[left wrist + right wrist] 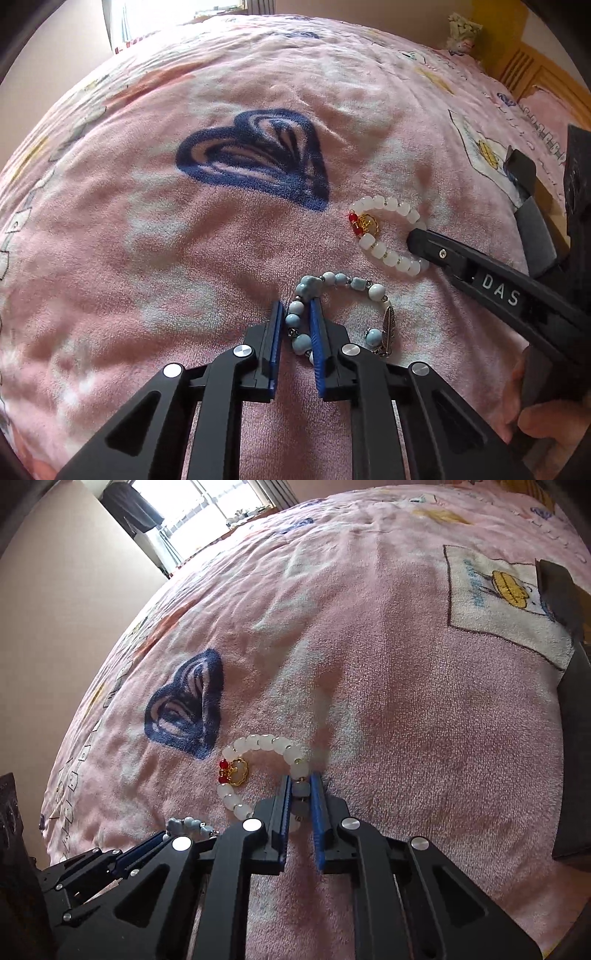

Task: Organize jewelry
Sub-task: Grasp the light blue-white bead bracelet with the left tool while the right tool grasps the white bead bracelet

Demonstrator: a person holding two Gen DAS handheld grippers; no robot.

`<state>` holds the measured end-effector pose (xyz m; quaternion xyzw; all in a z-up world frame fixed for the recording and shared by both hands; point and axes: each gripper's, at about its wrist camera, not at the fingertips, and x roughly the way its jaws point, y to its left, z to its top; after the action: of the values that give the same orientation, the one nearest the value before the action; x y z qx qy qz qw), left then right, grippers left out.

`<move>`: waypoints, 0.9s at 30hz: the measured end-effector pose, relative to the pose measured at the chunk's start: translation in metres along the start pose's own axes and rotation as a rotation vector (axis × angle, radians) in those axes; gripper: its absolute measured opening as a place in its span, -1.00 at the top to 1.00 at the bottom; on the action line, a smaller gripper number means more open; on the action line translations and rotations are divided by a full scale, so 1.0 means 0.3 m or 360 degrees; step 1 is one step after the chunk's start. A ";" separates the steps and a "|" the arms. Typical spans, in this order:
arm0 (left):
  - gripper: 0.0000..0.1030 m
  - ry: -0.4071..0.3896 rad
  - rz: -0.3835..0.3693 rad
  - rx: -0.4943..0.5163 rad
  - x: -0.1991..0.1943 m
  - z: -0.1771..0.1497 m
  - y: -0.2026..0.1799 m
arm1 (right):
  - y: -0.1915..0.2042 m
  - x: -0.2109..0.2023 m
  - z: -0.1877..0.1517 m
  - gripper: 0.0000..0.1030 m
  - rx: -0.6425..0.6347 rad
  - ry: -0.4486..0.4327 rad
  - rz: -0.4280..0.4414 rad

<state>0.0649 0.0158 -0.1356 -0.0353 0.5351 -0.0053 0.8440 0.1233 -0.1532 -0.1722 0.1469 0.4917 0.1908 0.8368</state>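
Observation:
A blue-and-white bead bracelet (pixel 345 282) with a silver feather charm (pixel 388 326) lies on the pink blanket (pixel 184 258). My left gripper (pixel 297 308) is shut on its left side, with beads between the blue pads. A white bead bracelet (pixel 391 206) with red beads and a gold charm lies just beyond. My right gripper (pixel 300 781) is shut on the white bracelet's (pixel 258 743) right side; it shows in the left wrist view (pixel 415 240) too. The blue bracelet (pixel 188 825) and the left gripper (pixel 162 840) show at lower left of the right wrist view.
A dark blue heart print (pixel 258 158) marks the blanket left of the bracelets. A dark box (pixel 572 709) stands at the right edge. A wooden headboard (pixel 532 70) and a window (pixel 207 513) lie beyond the bed.

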 end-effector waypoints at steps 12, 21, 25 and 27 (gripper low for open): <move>0.73 -0.0068 -0.0095 -0.0073 -0.081 0.025 0.040 | 0.067 -0.160 0.007 0.79 -0.0106 -0.0085 -0.0015; 0.13 -0.0019 -0.0207 -0.0090 -0.089 0.038 0.060 | 0.133 -0.355 -0.009 0.78 -0.0190 -0.0208 -0.0094; 0.10 0.0015 -0.0227 -0.0073 -0.053 0.029 0.055 | 0.130 -0.381 -0.016 0.78 -0.0165 -0.0214 -0.0073; 0.10 0.0063 -0.0237 -0.0046 -0.017 0.025 0.049 | 0.122 -0.387 -0.018 0.78 -0.0148 -0.0217 -0.0073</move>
<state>0.0691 0.0310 -0.1289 -0.0873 0.5476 -0.0611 0.8299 0.0607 -0.1744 -0.0697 0.1093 0.4274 0.1837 0.8784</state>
